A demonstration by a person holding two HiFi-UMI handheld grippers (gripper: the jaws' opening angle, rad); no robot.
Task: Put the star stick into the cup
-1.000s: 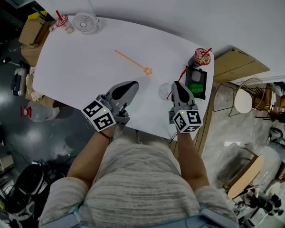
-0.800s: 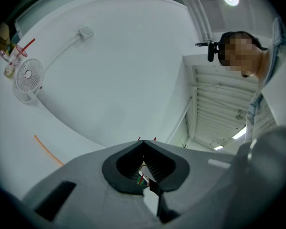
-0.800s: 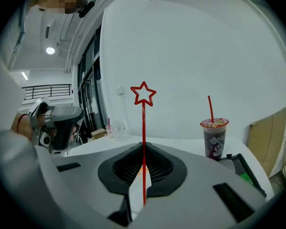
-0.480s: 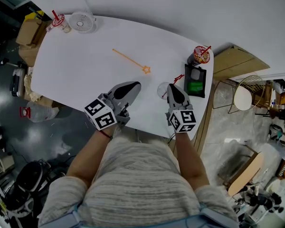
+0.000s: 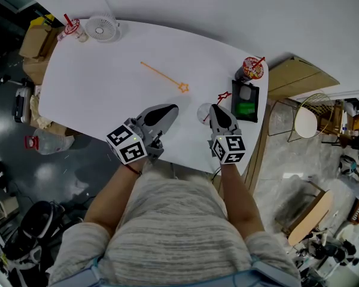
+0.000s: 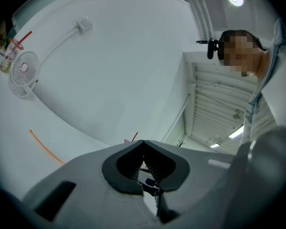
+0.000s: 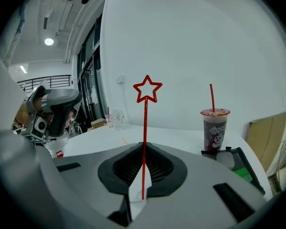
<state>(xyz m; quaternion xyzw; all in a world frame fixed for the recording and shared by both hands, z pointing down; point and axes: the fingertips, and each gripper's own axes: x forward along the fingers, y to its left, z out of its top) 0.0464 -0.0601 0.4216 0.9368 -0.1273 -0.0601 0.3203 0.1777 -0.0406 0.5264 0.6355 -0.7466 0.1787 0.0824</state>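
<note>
My right gripper (image 5: 215,109) is shut on a red star stick (image 7: 144,142), which stands upright between the jaws with its star (image 7: 147,89) at the top. In the head view the star (image 5: 223,95) leans right, and the stick's lower end overlaps a clear cup (image 5: 204,113) just left of the gripper's tip. I cannot tell whether the end is inside the cup. An orange star stick (image 5: 161,75) lies on the white table (image 5: 107,82) farther back. My left gripper (image 5: 169,108) hovers near the front edge, shut with nothing between its jaws (image 6: 143,142).
A dark drink cup with a red straw (image 5: 254,69) and a black tray (image 5: 247,103) stand at the table's right end. A small white fan (image 5: 102,28) and another drink (image 5: 72,27) sit at the far left corner. Boxes and clutter surround the table.
My right gripper has shifted slightly left toward the clear cup with the red stick, and the star now shows beside its tip. The left gripper has stayed put.
</note>
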